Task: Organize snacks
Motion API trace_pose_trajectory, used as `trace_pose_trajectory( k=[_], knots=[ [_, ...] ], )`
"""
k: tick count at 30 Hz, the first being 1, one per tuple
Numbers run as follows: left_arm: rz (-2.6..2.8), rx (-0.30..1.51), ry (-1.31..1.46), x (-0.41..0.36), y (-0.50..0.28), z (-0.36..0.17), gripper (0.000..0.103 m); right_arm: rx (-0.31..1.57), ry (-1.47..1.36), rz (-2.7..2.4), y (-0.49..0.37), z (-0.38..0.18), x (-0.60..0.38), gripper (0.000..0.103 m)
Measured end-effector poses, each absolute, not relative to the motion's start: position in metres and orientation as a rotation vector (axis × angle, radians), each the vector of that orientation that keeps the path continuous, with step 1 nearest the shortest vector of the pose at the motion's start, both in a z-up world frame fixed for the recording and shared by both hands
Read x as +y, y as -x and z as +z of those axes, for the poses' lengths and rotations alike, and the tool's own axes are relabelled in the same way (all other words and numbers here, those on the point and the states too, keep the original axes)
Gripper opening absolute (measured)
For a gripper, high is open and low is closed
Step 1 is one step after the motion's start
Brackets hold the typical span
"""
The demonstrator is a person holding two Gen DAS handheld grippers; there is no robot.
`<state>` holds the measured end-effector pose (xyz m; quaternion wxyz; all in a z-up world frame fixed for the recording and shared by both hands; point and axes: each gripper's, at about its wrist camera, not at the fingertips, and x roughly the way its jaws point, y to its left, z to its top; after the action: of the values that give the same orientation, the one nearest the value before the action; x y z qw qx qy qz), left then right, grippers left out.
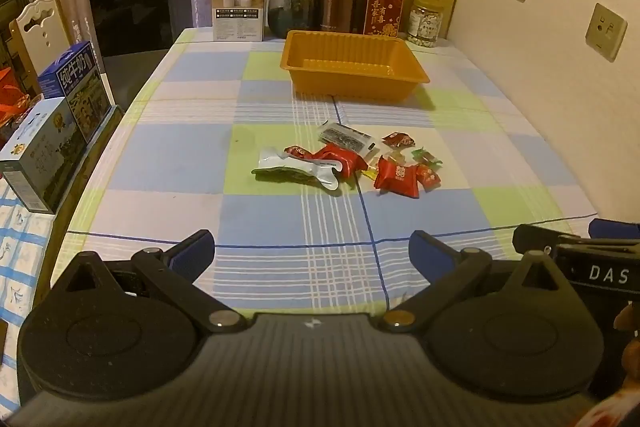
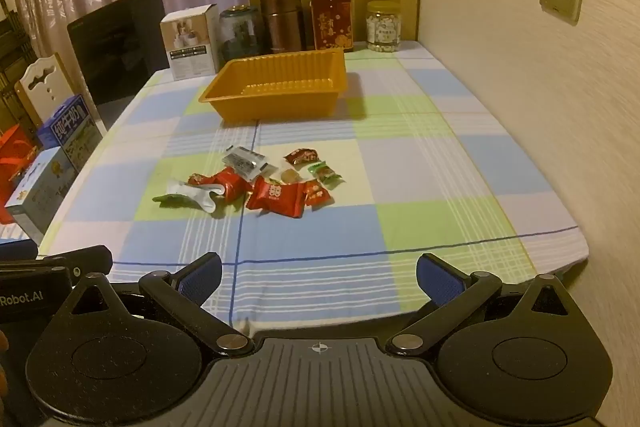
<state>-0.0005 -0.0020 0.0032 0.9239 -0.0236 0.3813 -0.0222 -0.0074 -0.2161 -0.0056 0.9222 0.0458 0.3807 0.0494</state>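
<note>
Left wrist view shows the left gripper and right gripper both spread wide, empty, with wrapped snacks mid-frame below the empty orange tray.

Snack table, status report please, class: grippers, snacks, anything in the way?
Left gripper open, empty; right gripper open, empty. Snacks loose on the tablecloth, none in the orange tray. Path clear.
</note>
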Motion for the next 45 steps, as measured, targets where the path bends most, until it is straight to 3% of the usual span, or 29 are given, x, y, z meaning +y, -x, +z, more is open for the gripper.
trace_pose_trajectory(
  k=[45],
  knots=[
    [-0.055,0.783,0.055,-0.0060,-0.0005,0.0040,0.103,0.779,-0.103,0.096,0.0074,-0.0086,-0.2178,0.103]
  ],
)
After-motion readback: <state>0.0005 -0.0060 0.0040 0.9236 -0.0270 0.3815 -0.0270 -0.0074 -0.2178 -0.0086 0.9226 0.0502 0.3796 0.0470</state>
